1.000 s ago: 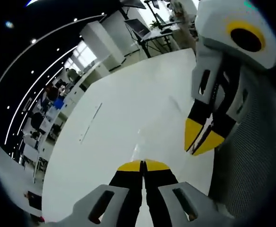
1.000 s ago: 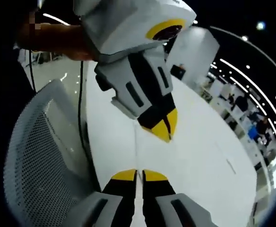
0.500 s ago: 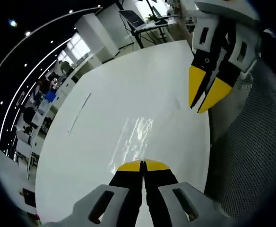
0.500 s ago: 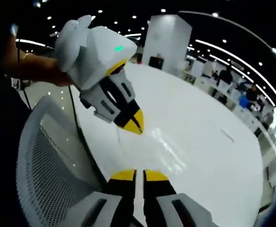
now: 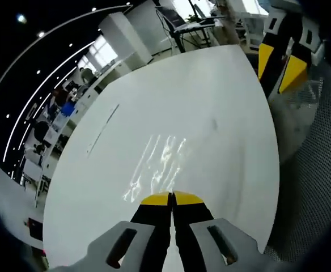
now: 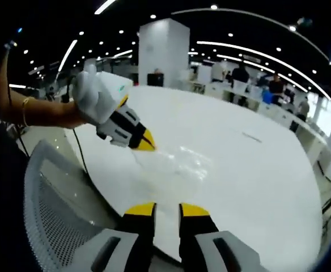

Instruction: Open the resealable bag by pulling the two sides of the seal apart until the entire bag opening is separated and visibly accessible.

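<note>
A clear resealable bag glints over the white table, reaching forward from my left gripper. That gripper's yellow-tipped jaws are pressed together on the bag's near edge. In the right gripper view the left gripper comes in from the left, pinching one corner of the bag, which spreads out to its right. My right gripper stands open with a clear gap between its jaws, back from the bag and not touching it. In the left gripper view the right gripper sits far off at the upper right, its jaws parted.
A grey mesh chair back stands at the table's near edge, seen also in the left gripper view. A person's bare forearm holds the left gripper. A thin dark strip lies farther out on the table. Desks and people are beyond.
My right gripper has let go of the bag, opened its jaws and drawn well away from the left gripper. The left gripper still pinches the bag, which now shows spread out.
</note>
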Demonstrator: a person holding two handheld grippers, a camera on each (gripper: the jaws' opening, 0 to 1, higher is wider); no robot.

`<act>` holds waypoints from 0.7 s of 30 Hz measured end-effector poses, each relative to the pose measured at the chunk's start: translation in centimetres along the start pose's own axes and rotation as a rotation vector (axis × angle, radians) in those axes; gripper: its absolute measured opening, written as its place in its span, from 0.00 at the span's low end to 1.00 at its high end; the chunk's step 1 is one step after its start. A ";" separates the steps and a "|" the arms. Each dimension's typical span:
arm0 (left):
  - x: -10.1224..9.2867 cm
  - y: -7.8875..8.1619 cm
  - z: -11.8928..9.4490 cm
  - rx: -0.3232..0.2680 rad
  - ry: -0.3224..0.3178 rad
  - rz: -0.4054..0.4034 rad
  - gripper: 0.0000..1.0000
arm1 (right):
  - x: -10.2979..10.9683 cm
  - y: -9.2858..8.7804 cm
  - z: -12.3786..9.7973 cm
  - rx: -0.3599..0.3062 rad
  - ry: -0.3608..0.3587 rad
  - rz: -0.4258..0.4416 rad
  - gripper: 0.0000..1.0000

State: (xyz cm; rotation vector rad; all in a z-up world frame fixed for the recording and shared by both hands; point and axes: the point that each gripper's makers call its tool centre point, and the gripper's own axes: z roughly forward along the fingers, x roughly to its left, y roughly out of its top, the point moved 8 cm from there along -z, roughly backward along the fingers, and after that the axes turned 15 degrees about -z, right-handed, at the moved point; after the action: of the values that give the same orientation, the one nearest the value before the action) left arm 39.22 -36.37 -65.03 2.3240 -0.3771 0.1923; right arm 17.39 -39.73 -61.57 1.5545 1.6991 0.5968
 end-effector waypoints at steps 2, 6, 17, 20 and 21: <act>0.6 0.1 0.6 0.002 0.007 -0.007 0.00 | -0.2 -0.2 -0.2 -0.010 -0.013 0.035 0.20; 1.6 0.3 1.9 0.007 0.023 -0.006 0.00 | -0.5 -0.6 -0.6 -0.009 -0.037 0.068 0.28; 4.4 1.5 5.8 0.031 0.008 -0.008 0.00 | -0.6 -1.7 -0.7 0.014 -0.049 0.137 0.31; 5.0 2.2 7.0 0.028 -0.002 -0.032 0.00 | -0.8 -1.7 -0.8 0.017 -0.054 0.140 0.31; 5.1 2.3 7.4 0.032 0.001 -0.031 0.00 | -0.8 -1.8 -0.8 0.017 -0.057 0.141 0.31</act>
State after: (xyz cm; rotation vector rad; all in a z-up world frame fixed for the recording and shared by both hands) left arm 43.47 -44.28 -67.38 2.3593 -0.3403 0.1854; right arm 15.66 -40.69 -62.25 1.6984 1.5655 0.6049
